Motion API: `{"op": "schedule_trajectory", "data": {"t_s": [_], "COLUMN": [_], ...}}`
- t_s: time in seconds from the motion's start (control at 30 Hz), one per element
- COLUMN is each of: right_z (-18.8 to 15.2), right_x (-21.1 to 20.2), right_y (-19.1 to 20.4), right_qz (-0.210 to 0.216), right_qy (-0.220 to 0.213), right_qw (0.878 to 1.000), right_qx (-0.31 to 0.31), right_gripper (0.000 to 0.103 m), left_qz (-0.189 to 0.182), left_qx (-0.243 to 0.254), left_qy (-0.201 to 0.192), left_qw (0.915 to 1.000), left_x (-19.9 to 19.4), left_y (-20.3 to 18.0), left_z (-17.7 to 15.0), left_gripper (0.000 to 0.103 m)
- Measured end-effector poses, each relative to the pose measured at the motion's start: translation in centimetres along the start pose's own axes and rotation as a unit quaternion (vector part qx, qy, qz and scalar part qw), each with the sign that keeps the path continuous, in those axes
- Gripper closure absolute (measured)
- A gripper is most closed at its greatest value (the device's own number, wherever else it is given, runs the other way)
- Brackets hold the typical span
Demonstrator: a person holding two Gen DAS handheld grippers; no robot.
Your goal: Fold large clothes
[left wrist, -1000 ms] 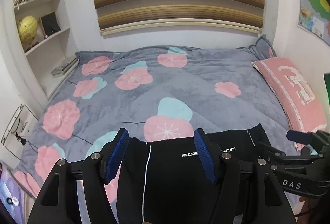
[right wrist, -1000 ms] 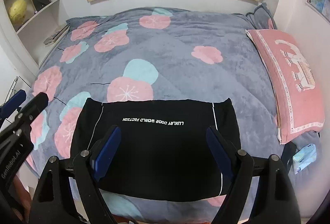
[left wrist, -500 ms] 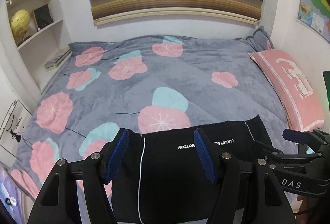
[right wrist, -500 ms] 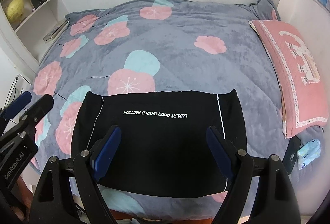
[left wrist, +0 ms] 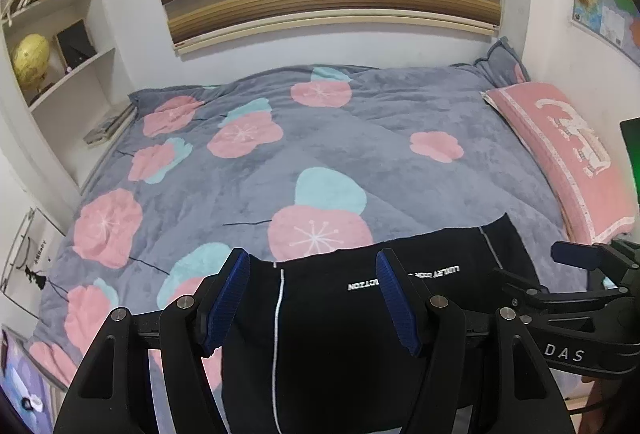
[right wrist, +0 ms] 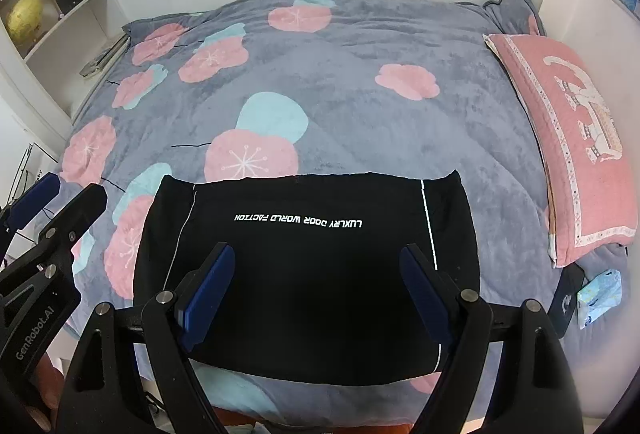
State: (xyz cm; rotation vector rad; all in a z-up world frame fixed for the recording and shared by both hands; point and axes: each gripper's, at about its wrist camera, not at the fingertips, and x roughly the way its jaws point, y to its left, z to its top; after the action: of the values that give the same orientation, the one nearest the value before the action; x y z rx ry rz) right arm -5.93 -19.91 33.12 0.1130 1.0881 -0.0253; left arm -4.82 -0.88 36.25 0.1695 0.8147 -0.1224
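A black garment [right wrist: 312,262] with white side stripes and white lettering lies folded into a flat rectangle near the front edge of the bed; it also shows in the left wrist view [left wrist: 340,334]. My left gripper [left wrist: 314,300] is open and empty, held above the garment's left part. My right gripper [right wrist: 318,290] is open and empty, held above the garment's near middle. Neither touches the cloth. Each gripper shows at the edge of the other's view.
The bed carries a grey quilt with pink and teal flowers [right wrist: 360,54]. A pink pillow [right wrist: 568,138] lies along the right side. A phone [right wrist: 566,302] and a small packet [right wrist: 600,294] lie at the right front corner. White shelves [left wrist: 60,66] with books and a globe stand at left.
Both grippers have drawn back and up from the bed, so the garment sits a little farther off. The garment has not moved. Both stay open.
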Motion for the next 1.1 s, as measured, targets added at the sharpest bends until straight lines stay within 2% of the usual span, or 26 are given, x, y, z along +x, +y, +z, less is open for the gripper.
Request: {"op": "schedule_trajectory", "data": {"t_s": [0.13, 1.1], "right_z": [0.0, -1.1], "right_x": [0.2, 1.5], "right_y": [0.1, 0.5], "right_qz": [0.003, 0.011], "right_qy": [0.003, 0.025], "right_qw": [1.0, 1.0], "right_qx": [-0.004, -0.014], "right_gripper": [0.017, 0.017], "left_qz": [0.012, 0.017], "left_qx": [-0.002, -0.017], "left_qy": [0.001, 0.023], "left_qw": [0.9999, 0.9994], "left_x": [0.1, 1.0], "left_y": [0.1, 1.5], "left_z": [-0.1, -1.0], "left_gripper": [0.036, 0.036]}}
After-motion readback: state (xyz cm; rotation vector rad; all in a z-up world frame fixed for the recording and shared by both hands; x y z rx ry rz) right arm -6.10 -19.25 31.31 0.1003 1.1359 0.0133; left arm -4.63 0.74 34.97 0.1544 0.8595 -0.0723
